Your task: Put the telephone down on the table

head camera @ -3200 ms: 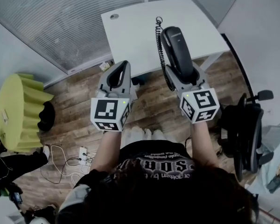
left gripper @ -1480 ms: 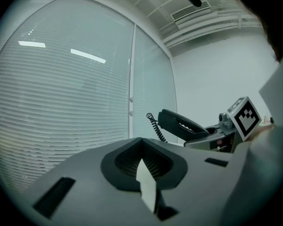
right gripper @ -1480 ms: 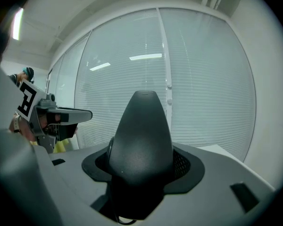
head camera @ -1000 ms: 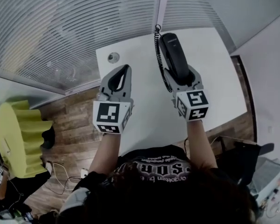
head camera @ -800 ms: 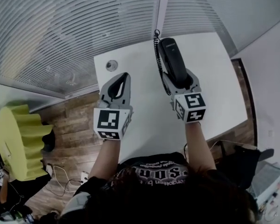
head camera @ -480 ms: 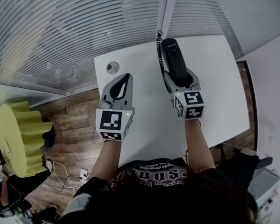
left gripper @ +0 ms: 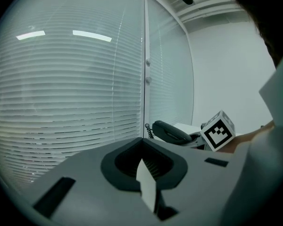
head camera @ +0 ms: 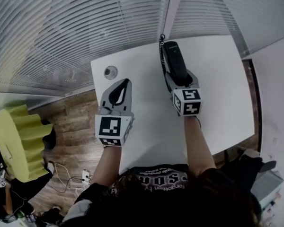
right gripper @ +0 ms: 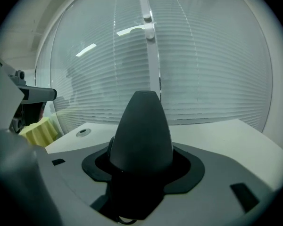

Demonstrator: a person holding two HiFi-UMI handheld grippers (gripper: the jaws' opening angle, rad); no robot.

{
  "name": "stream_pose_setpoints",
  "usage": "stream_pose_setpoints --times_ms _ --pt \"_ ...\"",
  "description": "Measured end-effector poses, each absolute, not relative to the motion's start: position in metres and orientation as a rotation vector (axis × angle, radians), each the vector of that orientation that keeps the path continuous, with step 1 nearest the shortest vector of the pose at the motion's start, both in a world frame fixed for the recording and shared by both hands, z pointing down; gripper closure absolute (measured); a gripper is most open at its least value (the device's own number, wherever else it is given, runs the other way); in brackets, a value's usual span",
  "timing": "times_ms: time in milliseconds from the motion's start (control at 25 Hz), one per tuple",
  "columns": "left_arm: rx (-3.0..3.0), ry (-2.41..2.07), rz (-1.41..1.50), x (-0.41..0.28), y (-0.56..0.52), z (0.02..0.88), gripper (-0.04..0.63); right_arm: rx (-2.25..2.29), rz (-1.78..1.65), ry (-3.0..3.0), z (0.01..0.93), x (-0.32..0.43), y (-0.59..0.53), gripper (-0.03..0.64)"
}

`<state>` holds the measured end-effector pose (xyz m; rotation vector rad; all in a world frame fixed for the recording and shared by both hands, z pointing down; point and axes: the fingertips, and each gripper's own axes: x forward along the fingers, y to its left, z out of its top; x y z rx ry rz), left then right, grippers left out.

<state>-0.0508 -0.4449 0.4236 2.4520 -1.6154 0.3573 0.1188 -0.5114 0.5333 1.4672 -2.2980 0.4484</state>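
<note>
Both arms reach forward, side by side. Left gripper: jaws together, empty. Right gripper: jaws clamped on telephone handset.

One telephone is in view, a black handset with one coiled cord along its side. There are two grippers: the left gripper, jaws together on nothing, and the right gripper, jaws closed on the telephone. Each carries one cube with square markers, so two cubes in all: the left marker cube and the right marker cube. One white table lies beneath them, with one round cable port near its far left corner. Beyond the table's far edge are two blind-covered window panels, split by one upright post. One yellow-green ribbed object stands on the floor off the table's left edge.
</note>
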Motion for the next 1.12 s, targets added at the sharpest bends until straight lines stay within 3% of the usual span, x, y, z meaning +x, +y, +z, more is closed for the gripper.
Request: stream_pose_setpoints --times_ms 1120 --pt "2.411 -1.551 0.391 -0.040 -0.447 0.444 0.592 1.440 0.615 -1.960 0.585 0.142 -0.524 0.342"
